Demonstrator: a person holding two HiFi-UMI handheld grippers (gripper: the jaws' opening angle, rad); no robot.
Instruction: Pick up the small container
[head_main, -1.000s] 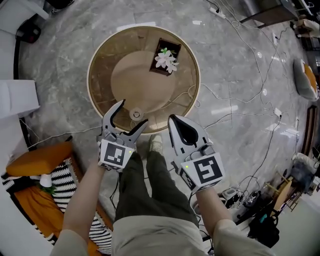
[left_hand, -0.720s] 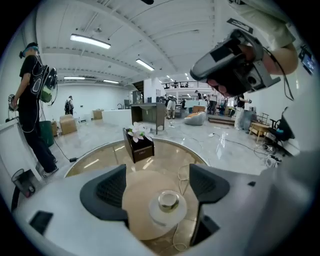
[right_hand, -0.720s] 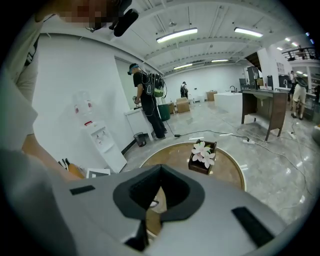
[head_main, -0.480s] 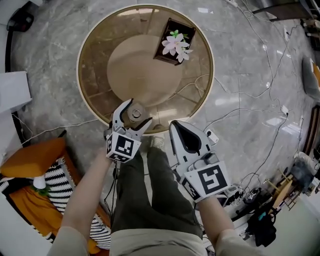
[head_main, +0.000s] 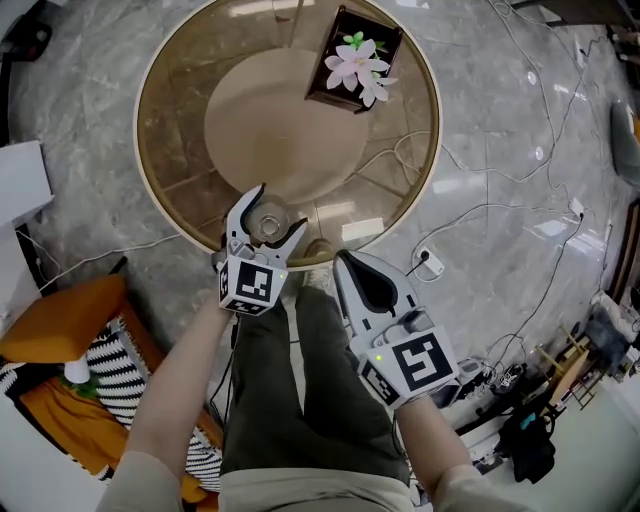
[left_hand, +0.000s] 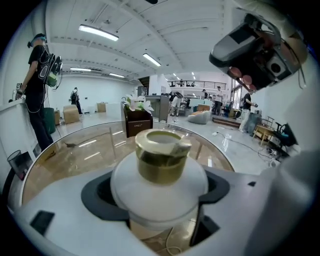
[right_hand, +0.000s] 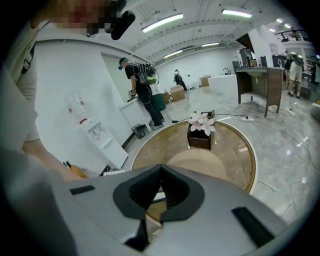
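Near the front edge of the glass worktop, the small container sits between the left claw's spread jaws, not squeezed yet I'd say. So approach's done, closing and lifting are left. Right claw is closed on nothing. Count: one container, one flower box, two claws.

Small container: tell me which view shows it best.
The left gripper view: the small container sits close up, white body, gold-coloured top, between the jaws of the left hand-held gripper. The head view shows it tiny, from above. The right gripper view misses it.
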